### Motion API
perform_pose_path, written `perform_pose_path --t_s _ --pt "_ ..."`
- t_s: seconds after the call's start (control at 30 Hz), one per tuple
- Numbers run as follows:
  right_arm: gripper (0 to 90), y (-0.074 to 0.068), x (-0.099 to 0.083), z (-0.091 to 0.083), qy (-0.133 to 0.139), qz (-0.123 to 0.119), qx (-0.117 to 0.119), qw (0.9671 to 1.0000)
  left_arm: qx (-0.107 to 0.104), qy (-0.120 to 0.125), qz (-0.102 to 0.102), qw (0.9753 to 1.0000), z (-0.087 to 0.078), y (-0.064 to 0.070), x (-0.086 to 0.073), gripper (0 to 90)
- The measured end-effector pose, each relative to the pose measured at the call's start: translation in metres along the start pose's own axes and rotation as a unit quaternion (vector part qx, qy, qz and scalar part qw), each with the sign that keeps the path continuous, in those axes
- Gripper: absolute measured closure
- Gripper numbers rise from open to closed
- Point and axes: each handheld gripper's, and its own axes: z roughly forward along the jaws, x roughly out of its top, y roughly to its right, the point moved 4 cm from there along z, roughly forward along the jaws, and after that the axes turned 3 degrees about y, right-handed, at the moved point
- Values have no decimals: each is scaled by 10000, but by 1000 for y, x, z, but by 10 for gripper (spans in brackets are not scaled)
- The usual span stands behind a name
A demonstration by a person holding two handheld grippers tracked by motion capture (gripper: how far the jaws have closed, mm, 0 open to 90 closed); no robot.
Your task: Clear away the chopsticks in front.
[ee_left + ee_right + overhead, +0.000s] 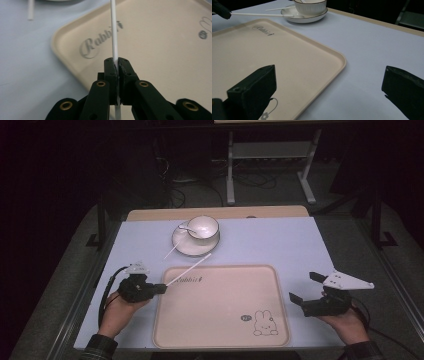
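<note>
White stick (189, 268), pinched at its lower end between the pressed-together jaws of the left gripper (162, 288), left of centre in the high view, slanting over the tray's (220, 330) upper-left corner toward the saucer (181, 245). Right gripper (304, 288), at lower right, jaws spread, over the surface (280, 240).

Tray (220, 320) lies bare — cup (203, 226) on saucer (186, 246) stands beyond.
</note>
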Motion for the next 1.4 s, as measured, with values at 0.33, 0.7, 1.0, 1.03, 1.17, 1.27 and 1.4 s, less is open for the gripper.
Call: perform_pose_path --t_s 0.33,0.7,1.0,1.03,1.17,1.27,1.4 --pt "0 0 0 0 -8 -8 -5 10000 -261 -333 259 9988 23 19 -4 860" --pt "0 0 0 0 -13 -8 -3 10000 -116 -738 417 9963 39 22 -14 850" --pt "0 -1 0 0 -16 -9 -2 10000 -131 -729 384 9965 40 22 -13 830" --pt "0 -1 0 0 -14 -9 -2 10000 -131 -732 388 9965 40 22 -13 830" --pt "0 -1 0 0 -15 -16 3 10000 -146 -733 355 9966 40 22 -12 777" --pt "0 -1 0 0 -15 -20 8 10000 -99 -573 255 9980 37 18 -5 637" --pt "0 -1 0 0 -15 -8 17 10000 -57 -447 185 9988 33 10 6 418"
